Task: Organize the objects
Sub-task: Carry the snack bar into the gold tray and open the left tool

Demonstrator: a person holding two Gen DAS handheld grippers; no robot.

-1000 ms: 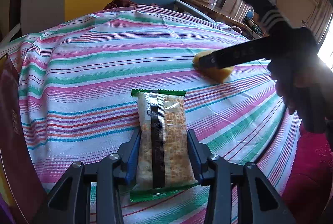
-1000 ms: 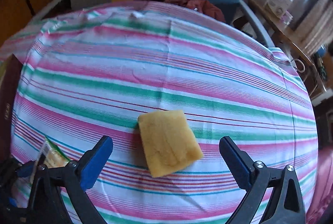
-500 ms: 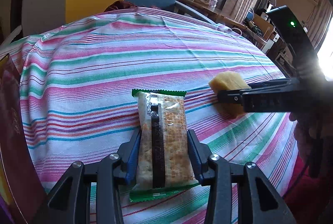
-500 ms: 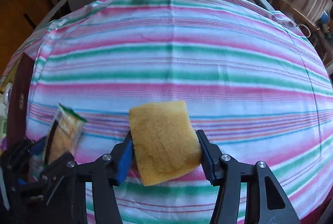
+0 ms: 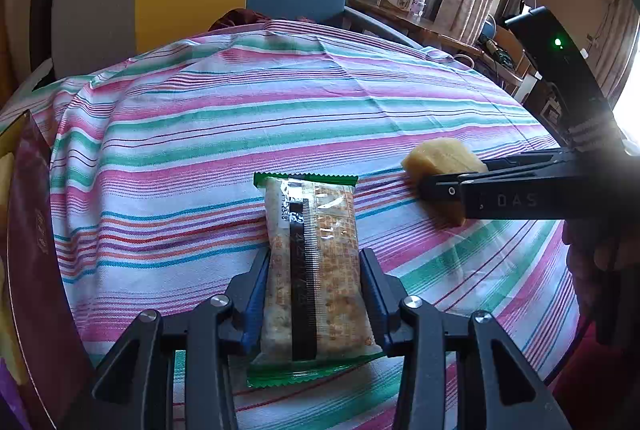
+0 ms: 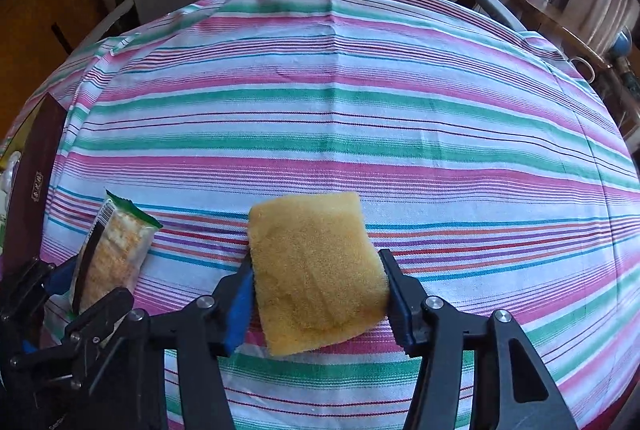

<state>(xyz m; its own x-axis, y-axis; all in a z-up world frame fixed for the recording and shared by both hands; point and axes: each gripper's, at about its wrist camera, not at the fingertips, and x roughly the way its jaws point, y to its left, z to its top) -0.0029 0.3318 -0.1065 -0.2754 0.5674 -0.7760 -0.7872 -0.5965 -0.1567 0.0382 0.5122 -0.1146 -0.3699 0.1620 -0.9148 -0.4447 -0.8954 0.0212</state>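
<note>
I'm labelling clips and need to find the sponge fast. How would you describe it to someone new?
On the striped tablecloth, look toward the near edge, where the right gripper clamps it. The sponge is a plain yellow porous block, unlike the green-edged cracker packet beside it in the left gripper.

"das" on right gripper (image 5: 436,190) arm; snack packet (image 5: 316,270) print unreadable

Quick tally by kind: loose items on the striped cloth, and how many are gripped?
Snack packet: 1, held in the left gripper
Yellow sponge: 1, held in the right gripper
Total: 2 items on the striped cloth, both gripped.
</note>
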